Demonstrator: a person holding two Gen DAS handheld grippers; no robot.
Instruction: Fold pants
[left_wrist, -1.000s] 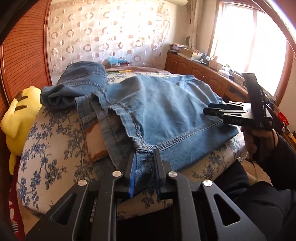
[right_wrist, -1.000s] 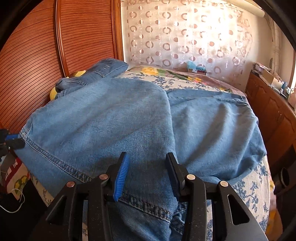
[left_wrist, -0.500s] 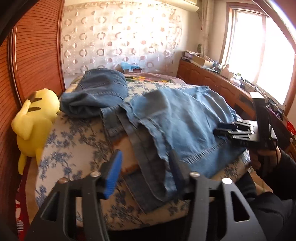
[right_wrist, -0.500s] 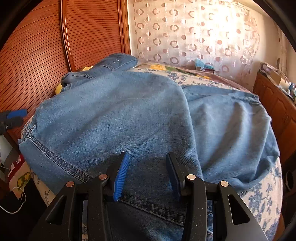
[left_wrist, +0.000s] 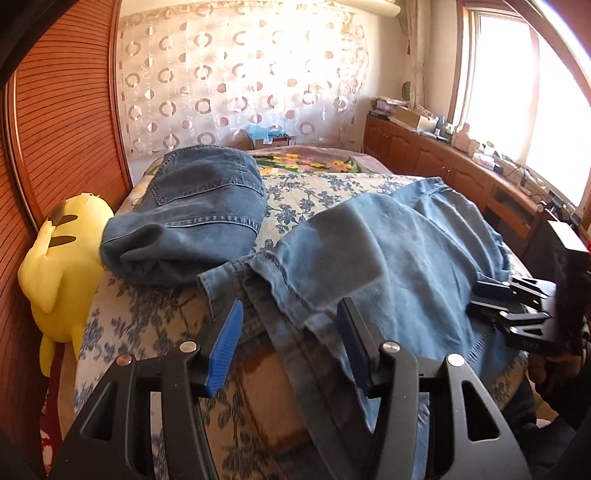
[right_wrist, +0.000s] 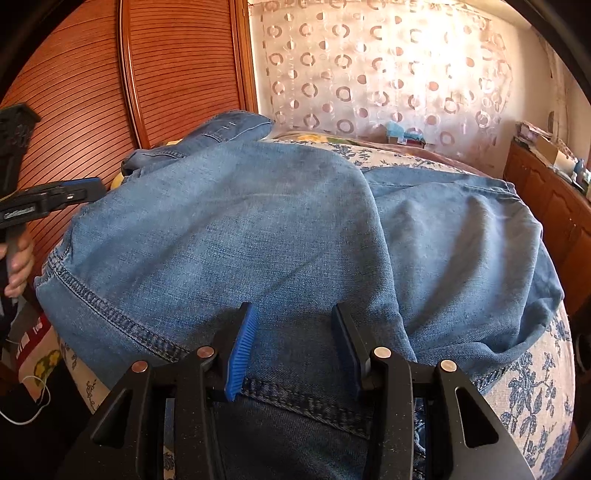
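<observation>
Light blue jeans (left_wrist: 388, 251) lie spread on the floral bed cover (left_wrist: 147, 314), hems near L gripper (left_wrist: 288, 343), whose jaws are spread w/ nothing pinched; denim sits under/between the fingers but pads aren't pressing. R gripper (right_wrist: 293, 349) also spread, over the seamed edge of the jeans, no grip visible; contact w/ cloth can't be told. Near bed edge cut off by gripper bodies in both views. Darker jeans (left_wrist: 199, 214), folded, lie beyond, beside the yellow plush (left_wrist: 62, 258), partly hidden behind the bed. R hand mostly out of frame
</observation>
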